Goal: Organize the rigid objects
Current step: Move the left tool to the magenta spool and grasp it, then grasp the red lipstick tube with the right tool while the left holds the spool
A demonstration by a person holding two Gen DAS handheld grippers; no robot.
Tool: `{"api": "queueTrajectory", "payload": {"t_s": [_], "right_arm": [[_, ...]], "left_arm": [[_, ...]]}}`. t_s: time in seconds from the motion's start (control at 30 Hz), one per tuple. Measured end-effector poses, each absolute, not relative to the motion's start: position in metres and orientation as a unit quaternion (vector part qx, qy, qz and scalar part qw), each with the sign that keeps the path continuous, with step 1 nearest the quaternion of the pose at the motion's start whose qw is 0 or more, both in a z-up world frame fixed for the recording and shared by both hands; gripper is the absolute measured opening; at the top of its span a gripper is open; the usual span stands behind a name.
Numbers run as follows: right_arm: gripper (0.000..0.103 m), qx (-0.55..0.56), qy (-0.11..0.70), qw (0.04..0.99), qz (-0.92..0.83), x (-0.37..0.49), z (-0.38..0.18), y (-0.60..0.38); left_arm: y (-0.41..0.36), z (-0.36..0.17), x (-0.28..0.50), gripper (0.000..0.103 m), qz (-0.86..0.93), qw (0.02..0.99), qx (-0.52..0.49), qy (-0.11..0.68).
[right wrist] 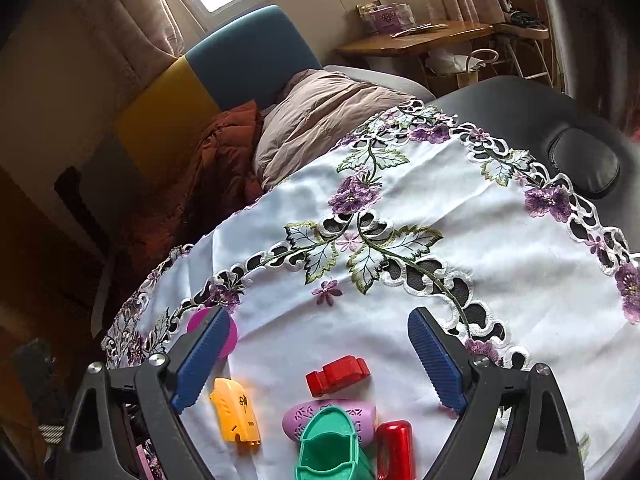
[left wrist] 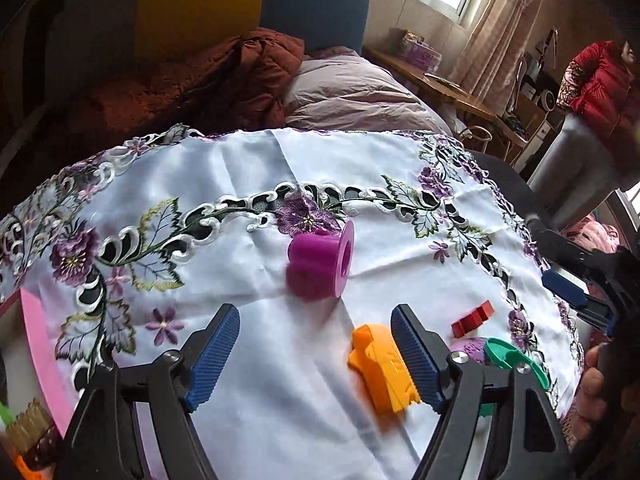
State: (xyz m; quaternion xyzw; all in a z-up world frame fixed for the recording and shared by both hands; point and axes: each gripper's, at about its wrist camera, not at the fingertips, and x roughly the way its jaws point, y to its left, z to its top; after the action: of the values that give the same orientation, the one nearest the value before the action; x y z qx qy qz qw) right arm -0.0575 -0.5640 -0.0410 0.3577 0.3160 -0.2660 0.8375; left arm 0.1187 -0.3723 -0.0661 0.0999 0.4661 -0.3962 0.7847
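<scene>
Your left claw (left wrist: pixel 316 354) stands released, jaws wide apart, with nothing between them. Your right claw (right wrist: pixel 320 356) is likewise released and holds nothing.

The loose pieces lie on the white embroidered cloth (left wrist: pixel 280 168) that covers the bench. In the left view the purple spool (left wrist: pixel 320 264) lies on its side ahead of the left claw, slightly right of the centre line between the jaws, and apart from both of them. Its flange faces right, so its long axis runs roughly across the claw's opening, left to right. It looks blurred, so I cannot tell whether it is at rest.

The orange piece (left wrist: pixel 382 372) lies nearer, just beside the inner face of the left claw's right-hand jaw; whether it touches that jaw I cannot tell. Its long axis runs roughly along the claw's reach, front to back.

In the right view the red block (right wrist: pixel 338 374) lies between the right claw's jaws, long axis crosswise. The green shoe (right wrist: pixel 328 452), the lilac oval piece (right wrist: pixel 328 420) partly under it and the red cylinder (right wrist: pixel 394 454) sit low in that frame, close under the claw.

Judgement: the spool belongs to your left claw, which faces it; in the right view it shows only behind the left-hand jaw. A pink tray (left wrist: pixel 40 352) stands at the left edge, a likely destination, though that is unconfirmed.
</scene>
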Motion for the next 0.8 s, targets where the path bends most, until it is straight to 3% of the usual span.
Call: {"api": "queueTrajectory", "payload": {"t_s": [0.33, 0.37, 0.4, 0.47, 0.8], "right_arm": [[0.091, 0.368, 0.318, 0.836, -0.254, -0.055, -0.042, -0.564], [0.091, 0.368, 0.318, 0.836, -0.253, -0.055, -0.042, -0.565], [0.091, 0.367, 0.318, 0.836, -0.254, -0.054, -0.042, -0.565], [0.091, 0.365, 0.317, 0.838, -0.255, -0.054, -0.042, -0.565], [0.091, 0.366, 0.301, 0.839, -0.267, -0.061, -0.038, -0.573]], "left_arm": [[-0.421, -0.091, 0.151, 0.082, -0.409, 0.776, 0.135, 0.461], [-0.424, -0.096, 0.155, 0.08, -0.407, 0.774, 0.135, 0.466], [-0.426, -0.1, 0.158, 0.072, -0.406, 0.77, 0.133, 0.473], [-0.427, -0.105, 0.16, 0.048, -0.403, 0.773, 0.132, 0.472], [-0.382, -0.092, 0.137, 0.047, -0.38, 0.787, 0.101, 0.475]]}}
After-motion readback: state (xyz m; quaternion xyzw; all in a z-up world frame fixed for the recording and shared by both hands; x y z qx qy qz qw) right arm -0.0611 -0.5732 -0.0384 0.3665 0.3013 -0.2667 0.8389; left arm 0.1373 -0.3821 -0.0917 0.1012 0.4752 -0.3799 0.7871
